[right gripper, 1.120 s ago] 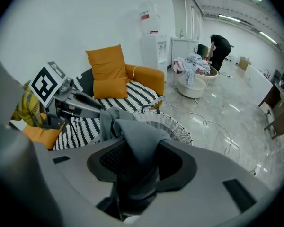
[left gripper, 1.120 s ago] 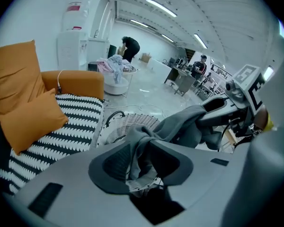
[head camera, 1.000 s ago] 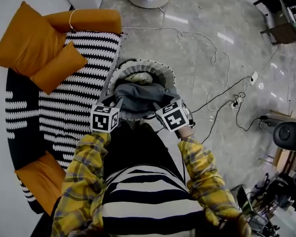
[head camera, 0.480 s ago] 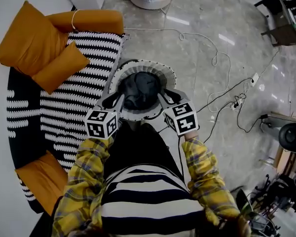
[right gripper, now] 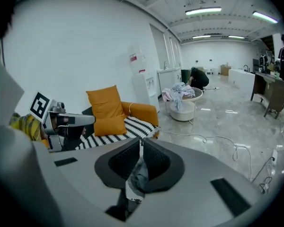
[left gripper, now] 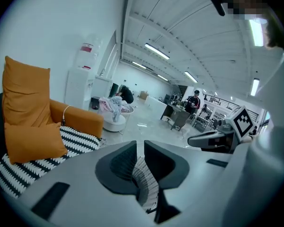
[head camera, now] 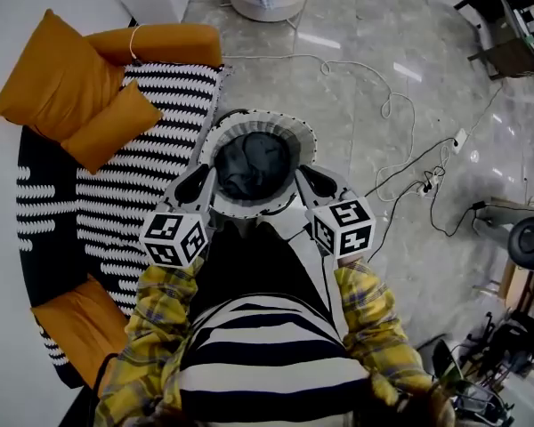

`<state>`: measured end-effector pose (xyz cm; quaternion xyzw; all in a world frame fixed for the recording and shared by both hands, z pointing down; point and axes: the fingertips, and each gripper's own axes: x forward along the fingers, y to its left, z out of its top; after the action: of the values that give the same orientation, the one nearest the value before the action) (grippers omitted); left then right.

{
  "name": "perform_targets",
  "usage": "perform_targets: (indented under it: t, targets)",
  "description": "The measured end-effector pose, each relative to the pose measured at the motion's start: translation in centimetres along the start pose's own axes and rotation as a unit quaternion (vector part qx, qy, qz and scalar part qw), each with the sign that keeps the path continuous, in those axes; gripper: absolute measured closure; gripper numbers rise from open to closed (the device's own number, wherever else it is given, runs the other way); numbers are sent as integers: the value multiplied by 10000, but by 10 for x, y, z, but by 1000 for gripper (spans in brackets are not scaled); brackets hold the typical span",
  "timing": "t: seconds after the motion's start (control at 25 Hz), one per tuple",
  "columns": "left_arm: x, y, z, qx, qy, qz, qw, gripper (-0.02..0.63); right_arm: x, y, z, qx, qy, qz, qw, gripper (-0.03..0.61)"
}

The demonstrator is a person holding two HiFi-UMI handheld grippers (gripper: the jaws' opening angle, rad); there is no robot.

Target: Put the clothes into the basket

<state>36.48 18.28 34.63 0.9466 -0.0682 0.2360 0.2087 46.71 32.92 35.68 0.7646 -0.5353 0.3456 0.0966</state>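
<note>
Glossy polished floor (head camera: 365,69), woven cloth basket (head camera: 254,116), matt orange fabric cushions (head camera: 49,74).

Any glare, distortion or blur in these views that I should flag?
Head view: sharp and evenly lit, lamp glare streaks the glossy floor, edges bend. Left gripper view: heavy fisheye, dark corners, a mosaic patch top right, bright ceiling lamps. Right gripper view: same fisheye and dark corners; the orange cushion is crisp.

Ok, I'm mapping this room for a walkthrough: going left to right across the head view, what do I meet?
Orange cushions → striped throw → basket → cables
</note>
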Motion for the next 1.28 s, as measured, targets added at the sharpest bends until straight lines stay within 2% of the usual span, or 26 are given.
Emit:
perform_targets:
  t: [0.24, 0.4, 0.56, 0.8, 1.28]
  targets:
    - [-13, -21, 17, 459, -257, -46, 9986, 557, -23, 6, 15, 234, -544, -12, 9982, 545]
    - [-21, -27, 22, 438, -473, -11, 9979, 563, -33, 9, 20, 541, -831, -36, 9951, 549]
    - [-29, -30, 24, 432, -596, 62, 9973, 565, -40, 12, 23, 627, -1013, -110, 9928, 552]
    - [-36, -23, 23, 329, -599, 203, 9975, 565, -40, 14, 20, 811, -1039, -104, 9912, 552]
    - [-39, -19, 21, 286, -549, 240, 9978, 565, -37, 14, 16, 774, -971, -206, 9920, 552]
